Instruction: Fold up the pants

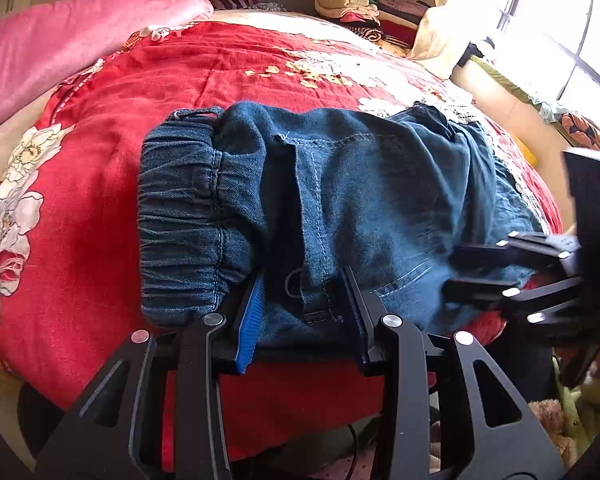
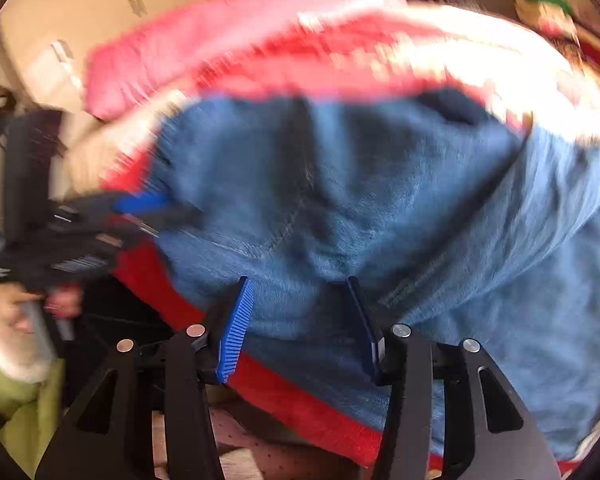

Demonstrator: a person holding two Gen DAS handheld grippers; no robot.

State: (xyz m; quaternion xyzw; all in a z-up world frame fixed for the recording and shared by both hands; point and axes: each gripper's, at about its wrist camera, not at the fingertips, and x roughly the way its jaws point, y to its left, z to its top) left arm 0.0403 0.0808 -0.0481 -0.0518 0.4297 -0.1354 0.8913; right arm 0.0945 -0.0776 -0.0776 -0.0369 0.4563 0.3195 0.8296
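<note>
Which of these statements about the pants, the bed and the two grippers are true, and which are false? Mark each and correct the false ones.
1. The pants are blue denim. True.
2. The pants lie on a green bedspread. False: the bedspread is red with white flowers.
3. The left gripper has its jaws apart, with denim between them. True.
4. The elastic waistband points toward the window. False: it is at the opposite end from the window.
5. A pink blanket lies at the far side of the bed. True.
</note>
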